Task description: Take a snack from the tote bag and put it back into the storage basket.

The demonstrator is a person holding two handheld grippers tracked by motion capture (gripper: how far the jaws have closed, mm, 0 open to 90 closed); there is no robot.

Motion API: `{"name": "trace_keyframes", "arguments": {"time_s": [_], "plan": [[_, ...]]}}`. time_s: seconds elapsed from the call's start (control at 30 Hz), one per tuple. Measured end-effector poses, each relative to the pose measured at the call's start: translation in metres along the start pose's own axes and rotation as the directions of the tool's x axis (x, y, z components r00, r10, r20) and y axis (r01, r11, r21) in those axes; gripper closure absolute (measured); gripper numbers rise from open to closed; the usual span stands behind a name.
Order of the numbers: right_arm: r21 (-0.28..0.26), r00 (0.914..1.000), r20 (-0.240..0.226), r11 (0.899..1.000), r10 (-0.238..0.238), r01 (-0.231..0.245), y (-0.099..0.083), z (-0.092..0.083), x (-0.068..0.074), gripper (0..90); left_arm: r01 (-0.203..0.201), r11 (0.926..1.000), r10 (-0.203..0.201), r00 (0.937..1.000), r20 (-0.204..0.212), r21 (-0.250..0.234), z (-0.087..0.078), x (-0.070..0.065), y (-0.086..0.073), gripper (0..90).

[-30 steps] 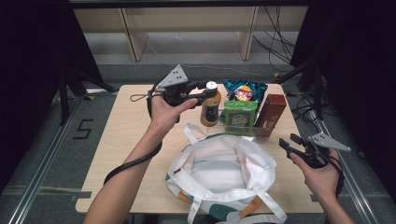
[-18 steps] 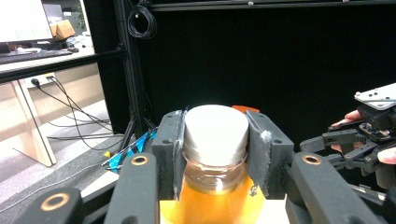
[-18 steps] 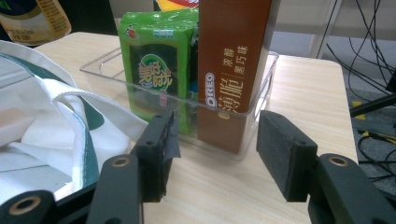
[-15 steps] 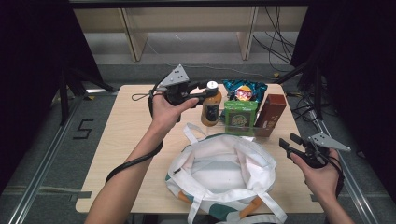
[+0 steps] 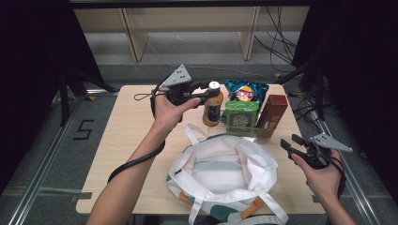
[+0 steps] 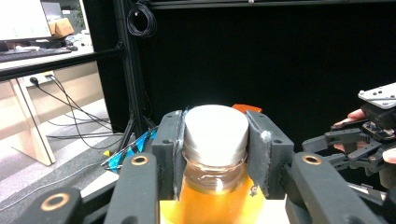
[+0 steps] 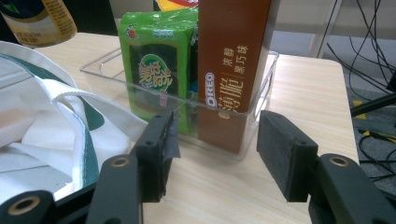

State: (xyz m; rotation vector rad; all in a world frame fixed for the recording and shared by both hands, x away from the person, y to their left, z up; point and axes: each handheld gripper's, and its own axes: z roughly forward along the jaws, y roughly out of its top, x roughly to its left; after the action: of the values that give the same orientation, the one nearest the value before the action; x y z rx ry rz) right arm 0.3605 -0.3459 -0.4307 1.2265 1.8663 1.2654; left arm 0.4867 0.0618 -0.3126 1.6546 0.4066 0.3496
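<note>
At the far side of the table (image 5: 136, 140), beside a clear plastic tray (image 7: 261, 88), stood one juice bottle (image 5: 212, 104): orange liquid, white cap, upright, dark label on the body. Left gripper (image 5: 204, 91) was clamped on it, one pad to each side of the cap and neck, as the left gripper view confirmed (image 6: 215, 154). Handling, judged: full and so moderately heavy; smooth, rigid plastic wall, likely slippery; a hold this high would let the body swing, and the cap skirt offered the pads a ledge against slipping, so the neck just under the cap seemed the sound place to take hold. Tray contents: green snack packet (image 7: 156, 70) and brown biscuit box (image 7: 231, 70), both upright and side by side, with a blue snack bag (image 5: 245, 90) behind them. Near the table's front edge lay a white tote bag (image 5: 225, 176) with green and orange trim, mouth open upward, handles slack; soft, no support to its sides. Right gripper (image 5: 292, 149) was held off at the table's right, jaws apart and empty (image 7: 215, 149), pointed toward the tray, touching nothing.
</note>
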Motion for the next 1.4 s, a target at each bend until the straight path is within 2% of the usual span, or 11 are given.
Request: {"name": "trace_keyframes", "arguments": {"time_s": [0.3, 0.4, 0.43, 0.57, 0.87, 0.93, 1.03, 1.1, 1.17, 1.27, 1.4], "plan": [[0.004, 1.0, 0.0, 1.0, 0.003, -0.003, 0.0, 0.0, 0.0, 47.4, 0.002, 1.0, -0.002, 1.0, -0.002, 0.005, 0.004, 0.002, -0.001, 59.0], [0.005, 0.9994, 0.006, 0.999, 0.035, -0.035, 0.0, 0.0, 0.002, 47.2, 0.004, 1.0, -0.004, 1.0, 0.002, 0.005, 0.005, 0.003, -0.001, 59.0], [-0.016, 0.9991, 0.018, 0.999, 0.039, -0.038, -0.001, 0.001, 0.003, 47.2, 0.005, 1.0, -0.005, 1.0, 0.002, 0.006, 0.006, 0.003, -0.001, 59.0], [-0.001, 1.0, -0.005, 1.0, 0.001, -0.001, 0.0, 0.0, 0.0, 47.1, 0.005, 1.0, -0.005, 1.0, 0.0, 0.004, 0.007, 0.003, -0.001, 59.1], [0.007, 0.9996, -0.005, 1.0, 0.027, -0.027, 0.0, 0.0, 0.002, 46.9, 0.014, 0.9999, -0.014, 0.9999, -0.003, 0.007, 0.011, 0.006, -0.003, 59.0], [0.005, 0.9996, 0.012, 1.0, 0.026, -0.026, 0.0, 0.0, 0.001, 46.8, 0.012, 0.9999, -0.012, 0.9999, -0.003, 0.011, 0.011, 0.007, -0.004, 59.0], [0.008, 0.9998, -0.003, 1.0, 0.018, -0.018, -0.001, 0.0, 0.001, 46.8, 0.017, 0.9998, -0.017, 0.9998, -0.007, 0.013, 0.012, 0.008, -0.006, 59.0], [0.001, 0.9995, 0.007, 1.0, 0.031, -0.031, 0.0, 0.0, 0.002, 46.8, 0.014, 0.9997, -0.014, 0.9998, -0.011, 0.019, 0.012, 0.008, -0.006, 59.0], [0.003, 0.9999, -0.003, 1.0, 0.017, -0.017, -0.001, 0.0, 0.001, 46.8, 0.016, 0.9998, -0.016, 0.9998, -0.013, 0.015, 0.013, 0.009, -0.006, 59.0], [0.008, 0.9993, 0.008, 0.999, 0.036, -0.036, 0.0, 0.0, 0.002, 46.8, 0.018, 0.9997, -0.018, 0.9998, -0.011, 0.015, 0.014, 0.01, -0.006, 59.0], [0.0, 0.9996, 0.006, 1.0, 0.028, -0.028, 0.0, 0.0, 0.002, 46.8, 0.016, 0.9997, -0.015, 0.9998, -0.016, 0.017, 0.015, 0.011, -0.005, 59.0]]}}
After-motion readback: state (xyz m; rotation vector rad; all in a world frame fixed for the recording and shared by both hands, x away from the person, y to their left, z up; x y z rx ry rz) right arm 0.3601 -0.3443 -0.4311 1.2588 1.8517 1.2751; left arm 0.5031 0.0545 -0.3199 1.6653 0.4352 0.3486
